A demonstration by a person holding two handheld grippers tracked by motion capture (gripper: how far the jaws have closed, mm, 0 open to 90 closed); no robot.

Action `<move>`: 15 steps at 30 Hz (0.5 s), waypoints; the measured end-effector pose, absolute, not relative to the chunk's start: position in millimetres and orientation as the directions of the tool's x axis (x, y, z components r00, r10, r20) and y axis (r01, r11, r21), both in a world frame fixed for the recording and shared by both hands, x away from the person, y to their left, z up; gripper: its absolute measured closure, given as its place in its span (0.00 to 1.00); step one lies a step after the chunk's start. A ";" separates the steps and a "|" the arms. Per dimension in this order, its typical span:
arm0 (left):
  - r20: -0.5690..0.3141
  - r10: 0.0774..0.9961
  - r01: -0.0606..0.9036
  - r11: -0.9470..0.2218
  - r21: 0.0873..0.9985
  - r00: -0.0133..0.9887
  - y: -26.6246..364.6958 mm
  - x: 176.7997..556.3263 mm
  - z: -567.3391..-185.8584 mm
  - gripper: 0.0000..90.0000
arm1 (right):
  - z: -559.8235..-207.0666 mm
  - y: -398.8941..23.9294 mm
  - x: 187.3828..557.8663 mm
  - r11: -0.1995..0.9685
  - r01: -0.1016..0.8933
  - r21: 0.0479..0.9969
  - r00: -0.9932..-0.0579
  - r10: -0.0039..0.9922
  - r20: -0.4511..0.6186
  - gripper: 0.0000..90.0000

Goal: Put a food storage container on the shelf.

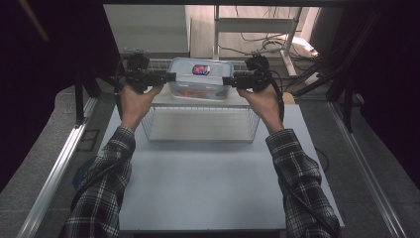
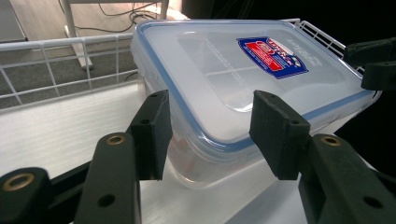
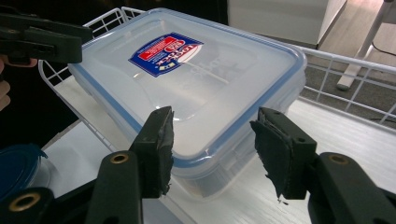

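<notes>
Both forearms reach forward, the left gripper (image 1: 171, 77) and right gripper (image 1: 226, 81) flanking a lidded plastic container (image 1: 200, 78). Each gripper's jaws gape wide at the container's ends, gripping nothing.

White tabletop (image 1: 208, 183), bare across its near half. Metal rails (image 1: 54, 168) along both sides of it, over grey floor (image 1: 29, 163). Beyond the far edge: white frame with legs (image 1: 257, 25) and loose cables (image 1: 257, 42) on pale flooring. Blue round lid (image 3: 16, 168) beside the tabletop's edge.
</notes>
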State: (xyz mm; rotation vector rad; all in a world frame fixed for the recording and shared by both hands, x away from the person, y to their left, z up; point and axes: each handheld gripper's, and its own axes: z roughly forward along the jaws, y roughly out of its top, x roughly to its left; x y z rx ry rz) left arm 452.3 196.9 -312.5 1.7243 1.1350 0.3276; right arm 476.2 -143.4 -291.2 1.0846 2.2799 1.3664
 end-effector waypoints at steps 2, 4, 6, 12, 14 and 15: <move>-0.283 0.805 0.538 -0.052 0.841 0.522 197.5 449.5 -312.4 0.54 | -291.1 -145.3 475.9 0.276 0.462 0.843 -0.682 0.718 0.139 0.51; -0.278 0.806 0.536 -0.057 0.842 0.523 197.5 445.7 -311.9 0.54 | -291.1 -146.4 475.6 0.277 0.460 0.844 -0.681 0.720 0.135 0.50; -0.269 0.809 0.532 -0.064 0.844 0.523 197.1 441.9 -311.2 0.54 | -291.1 -146.4 475.4 0.275 0.460 0.844 -0.679 0.721 0.135 0.50; -0.269 0.805 0.530 -0.065 0.846 0.528 197.8 436.8 -311.2 0.54 | -290.3 -145.3 474.3 0.278 0.464 0.841 -0.675 0.726 0.132 0.50; -0.257 0.808 0.522 -0.072 0.850 0.530 197.0 436.5 -310.8 0.53 | -290.1 -144.9 473.9 0.278 0.463 0.842 -0.672 0.729 0.130 0.50; -0.244 0.808 0.513 -0.082 0.855 0.537 196.1 435.8 -310.0 0.51 | -289.9 -144.6 473.1 0.280 0.458 0.843 -0.671 0.731 0.122 0.50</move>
